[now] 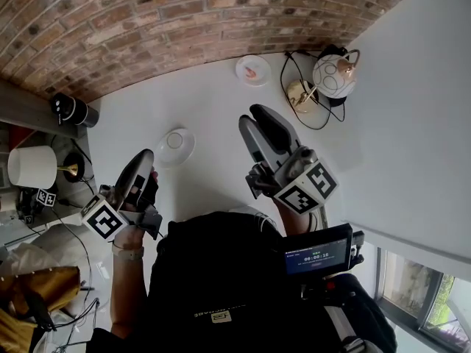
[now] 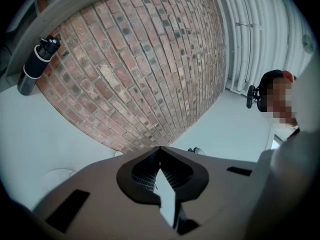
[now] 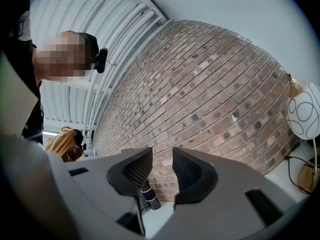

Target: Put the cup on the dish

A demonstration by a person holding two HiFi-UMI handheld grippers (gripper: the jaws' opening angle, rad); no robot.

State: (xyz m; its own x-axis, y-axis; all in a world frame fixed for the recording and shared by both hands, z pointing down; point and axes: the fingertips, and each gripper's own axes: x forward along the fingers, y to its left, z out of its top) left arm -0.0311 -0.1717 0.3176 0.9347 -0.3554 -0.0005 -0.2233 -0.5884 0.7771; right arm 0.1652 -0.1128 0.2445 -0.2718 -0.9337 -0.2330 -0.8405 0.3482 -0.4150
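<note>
2 empty grippers: the left gripper [image 1: 146, 157] has its jaws pressed together, just short of what looks like the cup [image 1: 175, 144]. Farther right sits the dish [image 1: 252, 70], then the right gripper [image 1: 252, 116] with a narrow gap. The cup is likely light, stiff, slick, breakable china, so pinch its rim gently.

A brick wall [image 1: 184, 20] runs behind the white bench [image 1: 213, 109]. By the wall at the bench's left end stands a black cylinder with a white band [image 1: 72, 110]. Nearer, off to the left, is a white-shaded lamp [image 1: 31, 166]. At the far right, a white globe lamp with looping lines [image 1: 335, 76] sits beside a brass base [image 1: 300, 94].
</note>
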